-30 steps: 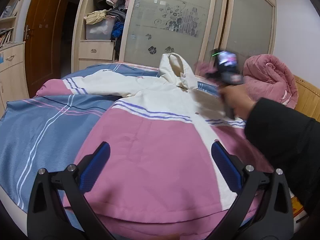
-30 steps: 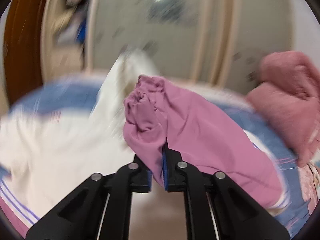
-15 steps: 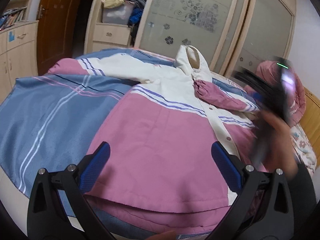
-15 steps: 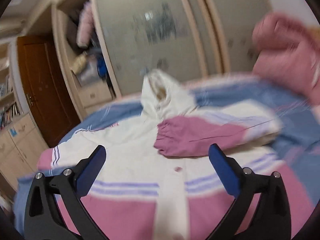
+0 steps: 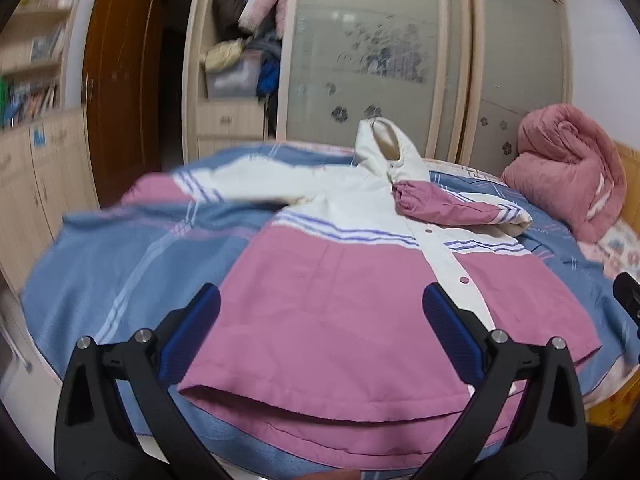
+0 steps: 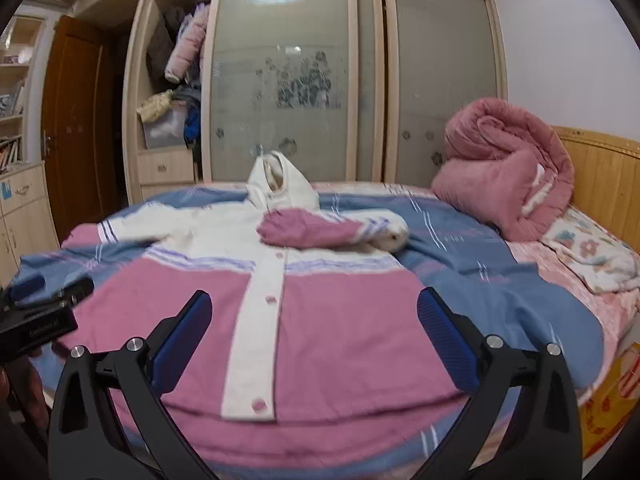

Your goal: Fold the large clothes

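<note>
A pink and white hooded jacket [image 5: 360,296] lies front up on the bed, also in the right wrist view [image 6: 304,320]. Its right sleeve [image 5: 448,208] is folded across the chest [image 6: 320,230]. Its left sleeve [image 5: 224,186] lies spread out to the left [image 6: 132,228]. My left gripper [image 5: 320,328] is open and empty above the hem. My right gripper [image 6: 312,336] is open and empty above the lower front. The left gripper shows at the left edge of the right wrist view [image 6: 44,312].
A blue striped bedspread [image 5: 120,256] covers the bed. A rolled pink quilt [image 6: 504,168] sits at the headboard [image 6: 608,168]. A floral pillow [image 6: 592,252] lies at right. A wardrobe [image 6: 304,80] and a wooden door [image 6: 76,120] stand behind.
My right gripper let go of the pink sleeve, which now lies folded across the chest, and pulled back to the hem, open. The left gripper stayed open and shifted a little.
</note>
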